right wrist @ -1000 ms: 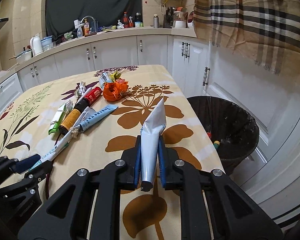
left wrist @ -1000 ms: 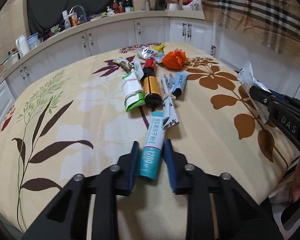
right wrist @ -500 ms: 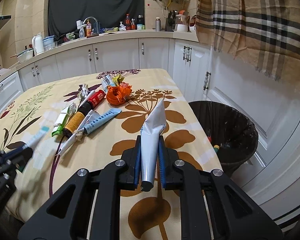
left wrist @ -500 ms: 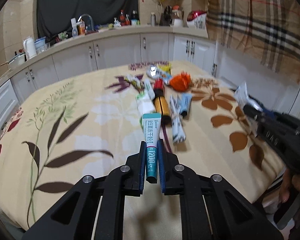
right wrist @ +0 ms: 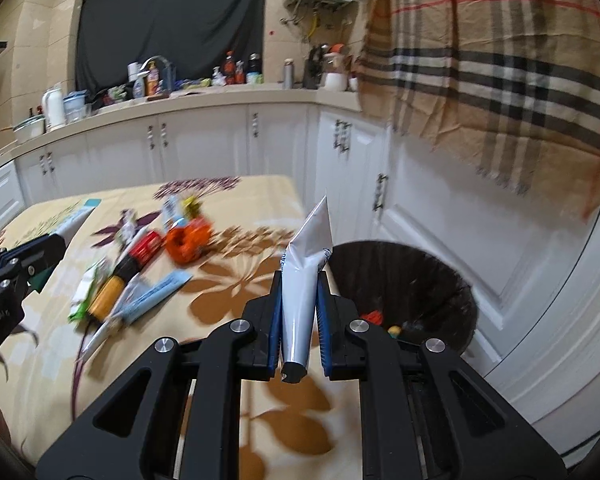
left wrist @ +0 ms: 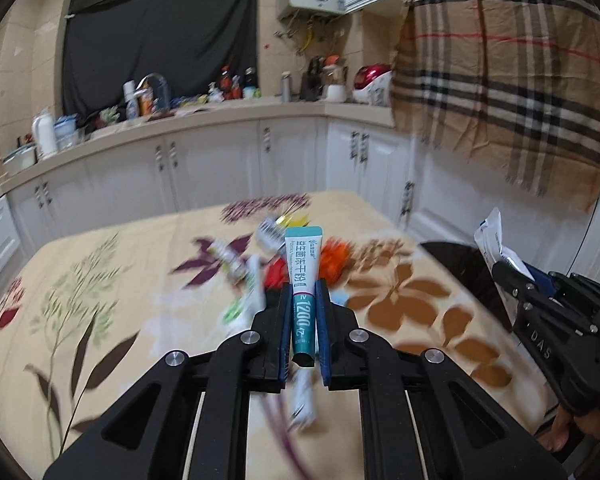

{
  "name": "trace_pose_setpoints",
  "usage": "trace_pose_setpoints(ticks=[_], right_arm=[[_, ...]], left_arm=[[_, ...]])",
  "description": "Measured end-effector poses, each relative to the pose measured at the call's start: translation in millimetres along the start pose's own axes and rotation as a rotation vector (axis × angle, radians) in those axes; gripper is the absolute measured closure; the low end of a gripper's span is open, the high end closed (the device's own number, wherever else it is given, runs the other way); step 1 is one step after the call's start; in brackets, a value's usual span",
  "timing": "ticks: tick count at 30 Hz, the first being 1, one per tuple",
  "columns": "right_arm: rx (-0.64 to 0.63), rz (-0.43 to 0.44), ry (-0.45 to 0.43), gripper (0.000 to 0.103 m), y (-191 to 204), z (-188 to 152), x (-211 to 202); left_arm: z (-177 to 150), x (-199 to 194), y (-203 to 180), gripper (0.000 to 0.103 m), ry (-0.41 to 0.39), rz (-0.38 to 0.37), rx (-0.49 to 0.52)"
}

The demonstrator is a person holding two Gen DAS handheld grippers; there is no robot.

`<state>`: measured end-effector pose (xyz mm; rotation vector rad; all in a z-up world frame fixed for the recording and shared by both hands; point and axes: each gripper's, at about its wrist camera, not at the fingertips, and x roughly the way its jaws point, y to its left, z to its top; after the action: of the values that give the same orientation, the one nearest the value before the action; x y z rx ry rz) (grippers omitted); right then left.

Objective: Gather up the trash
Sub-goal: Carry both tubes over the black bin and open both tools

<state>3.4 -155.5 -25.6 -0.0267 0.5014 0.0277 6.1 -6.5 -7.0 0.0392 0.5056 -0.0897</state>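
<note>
My left gripper (left wrist: 303,292) is shut on a teal and white tube (left wrist: 303,276), held off the table with its flat end pointing away. My right gripper (right wrist: 299,280) is shut on a white squeezed tube (right wrist: 302,300), lifted above the table's right edge. Beyond it, on the floor, stands a black trash bin (right wrist: 428,276) with a few small items inside. More trash lies on the floral tablecloth (right wrist: 48,384): an orange crumpled piece (right wrist: 188,240), a red and yellow tube (right wrist: 128,272), a blue tube (right wrist: 156,296) and a green wrapper (right wrist: 82,292). The right gripper (left wrist: 504,272) also shows at the left wrist view's right side.
White cabinets (right wrist: 204,140) and a cluttered counter (left wrist: 148,116) run behind the table. A plaid cloth (right wrist: 500,72) hangs at the upper right, over the white cabinet doors beside the bin. A hand (left wrist: 560,436) shows low at the right.
The left gripper shut on the teal tube lying on the table and lifted it. Both grippers rose and tipped up, so more of the kitchen shows. The right one kept its white tube.
</note>
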Motion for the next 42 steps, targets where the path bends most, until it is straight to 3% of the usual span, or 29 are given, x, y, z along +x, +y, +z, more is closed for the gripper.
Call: trace_pose_setpoints(ticks=[11,32,36,39,42], right_arm=[[0.037,-0.129,-0.046,0.088,-56,31,32],[0.147,-0.209,0.04,0.088,-127,29,118],[0.163,-0.208,0.065,0.085,-135,25,131],[0.185,-0.212,0.08,0.076,-143,22,140],[0.193,-0.218,0.085,0.076,-146,20,143]], left_arm=[[44,52,-59,0.091,-0.05,-0.096,0.059],[61,162,-143,0.09,0.066,-0.163,0.161],[61,174,-151,0.081,0.089,-0.161,0.171],[59,180,-155,0.062,0.108,-0.152,0.182],[60,183,-155,0.06,0.118,-0.15,0.178]])
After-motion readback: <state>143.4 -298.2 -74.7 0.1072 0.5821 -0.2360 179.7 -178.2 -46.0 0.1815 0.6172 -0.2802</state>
